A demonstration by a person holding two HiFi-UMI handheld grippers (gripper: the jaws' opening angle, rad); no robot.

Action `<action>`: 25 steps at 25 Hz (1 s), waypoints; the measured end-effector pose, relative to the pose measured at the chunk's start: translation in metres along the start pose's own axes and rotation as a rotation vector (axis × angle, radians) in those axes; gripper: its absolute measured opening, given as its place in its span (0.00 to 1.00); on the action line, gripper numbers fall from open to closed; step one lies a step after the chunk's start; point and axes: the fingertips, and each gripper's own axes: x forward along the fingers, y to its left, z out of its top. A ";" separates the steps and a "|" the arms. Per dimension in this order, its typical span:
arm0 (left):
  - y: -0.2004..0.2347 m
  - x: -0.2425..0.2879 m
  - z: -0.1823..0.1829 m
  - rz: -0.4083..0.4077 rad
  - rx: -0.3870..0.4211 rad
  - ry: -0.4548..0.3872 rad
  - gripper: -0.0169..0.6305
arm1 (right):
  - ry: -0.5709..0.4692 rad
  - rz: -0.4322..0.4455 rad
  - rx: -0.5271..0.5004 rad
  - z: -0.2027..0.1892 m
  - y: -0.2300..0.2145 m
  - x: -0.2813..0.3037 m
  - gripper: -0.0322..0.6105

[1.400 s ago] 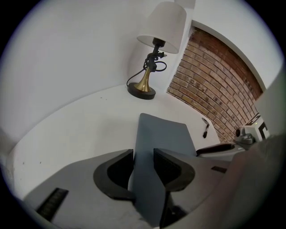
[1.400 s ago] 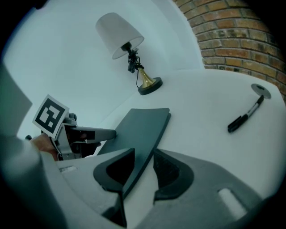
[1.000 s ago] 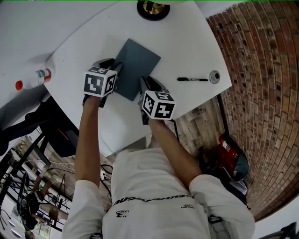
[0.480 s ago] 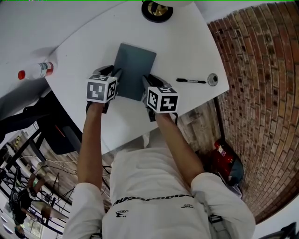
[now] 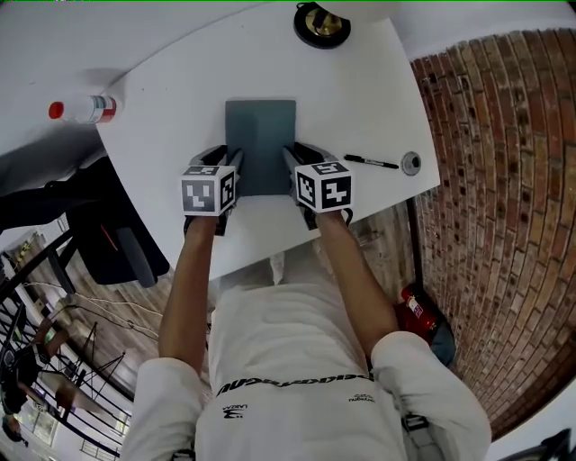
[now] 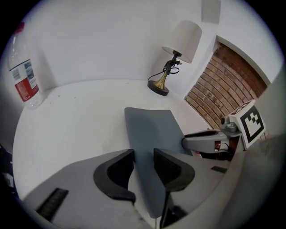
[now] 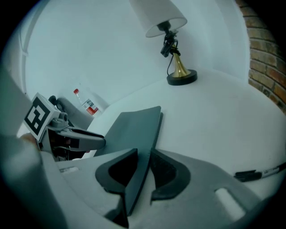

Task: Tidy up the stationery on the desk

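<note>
The left gripper (image 6: 144, 156) has its two dark fingers (image 6: 117, 172) set narrow, closed on the left edge of a flat grey-blue notebook (image 6: 152, 125). The right gripper (image 7: 144, 163) does the same on the other side: its fingers (image 7: 167, 172) pinch the notebook's right edge. Each gripper is held in one of the person's hands, and each carries a cube with black and white square markers.

From above, the notebook (image 5: 261, 144) sits square between the two grippers, near the middle of a white bench (image 5: 360, 99). Whether it rests on the bench or is raised off it cannot be told.

To the right of the right gripper, a black pen (image 5: 371, 162) lies on the bench, with a small round grey object (image 5: 411, 163) just beside its right end, near the bench edge. At the far side stands a lamp (image 5: 321, 24) with a brass stem, a black base and a white shade. Far left, a clear bottle (image 5: 83, 110) with a red cap lies beyond the bench edge. A brick wall (image 5: 504, 180) runs along the right.
</note>
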 end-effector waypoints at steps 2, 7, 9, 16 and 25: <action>-0.002 -0.004 -0.008 0.016 -0.034 -0.015 0.24 | 0.009 0.009 -0.031 -0.001 0.002 -0.001 0.17; -0.007 -0.013 -0.024 0.037 -0.095 -0.038 0.24 | 0.026 0.019 -0.094 -0.006 0.006 -0.004 0.17; -0.008 -0.015 -0.029 0.042 -0.117 -0.044 0.24 | 0.028 0.027 -0.116 -0.008 0.008 -0.005 0.17; -0.011 -0.024 -0.048 0.080 -0.190 -0.067 0.24 | 0.047 0.055 -0.199 -0.017 0.015 -0.007 0.16; -0.015 -0.032 -0.070 0.121 -0.260 -0.094 0.24 | 0.079 0.083 -0.265 -0.030 0.024 -0.010 0.16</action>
